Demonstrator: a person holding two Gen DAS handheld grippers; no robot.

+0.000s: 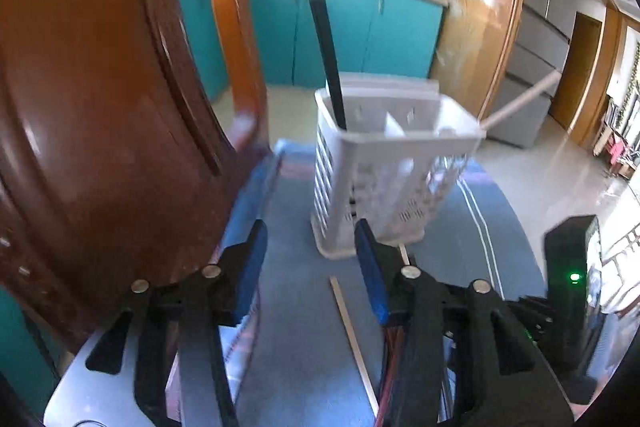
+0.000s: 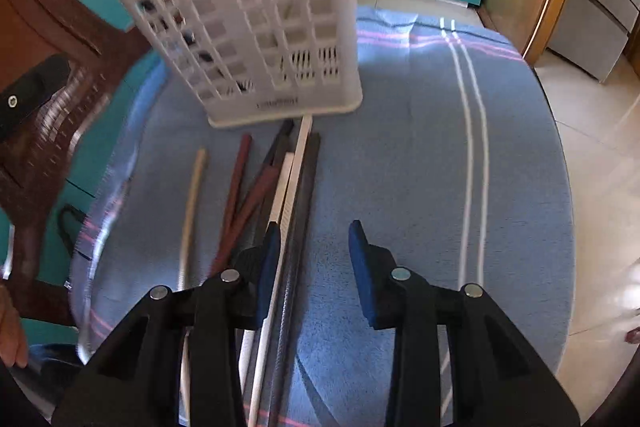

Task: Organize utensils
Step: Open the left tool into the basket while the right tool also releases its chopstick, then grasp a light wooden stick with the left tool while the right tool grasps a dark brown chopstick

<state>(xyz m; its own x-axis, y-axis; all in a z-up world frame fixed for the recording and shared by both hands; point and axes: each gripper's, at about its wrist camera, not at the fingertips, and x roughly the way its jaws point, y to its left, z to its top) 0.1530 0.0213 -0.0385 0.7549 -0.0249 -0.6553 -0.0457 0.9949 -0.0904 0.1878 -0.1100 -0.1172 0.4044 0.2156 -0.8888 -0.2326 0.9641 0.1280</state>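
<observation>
A white slotted utensil basket (image 1: 384, 163) stands on a blue cloth-covered table (image 1: 304, 307); it also shows in the right wrist view (image 2: 264, 27). A black utensil (image 1: 329, 59) and a white chopstick (image 1: 520, 101) stick out of it. A pale wooden chopstick (image 1: 352, 335) lies on the cloth in front. In the right wrist view several chopsticks lie in a loose bundle: a pale one (image 2: 192, 203), red-brown ones (image 2: 240, 187), a white one (image 2: 290, 183), dark ones (image 2: 306, 187). My left gripper (image 1: 312, 263) is open and empty. My right gripper (image 2: 314, 259) is open over the bundle.
A brown wooden chair back (image 1: 100, 107) stands close on the left of the table. The table's rounded edge (image 2: 560, 187) drops to a tiled floor (image 2: 600, 187) on the right. Teal cabinets (image 1: 340, 31) and a fridge (image 1: 540, 39) are behind.
</observation>
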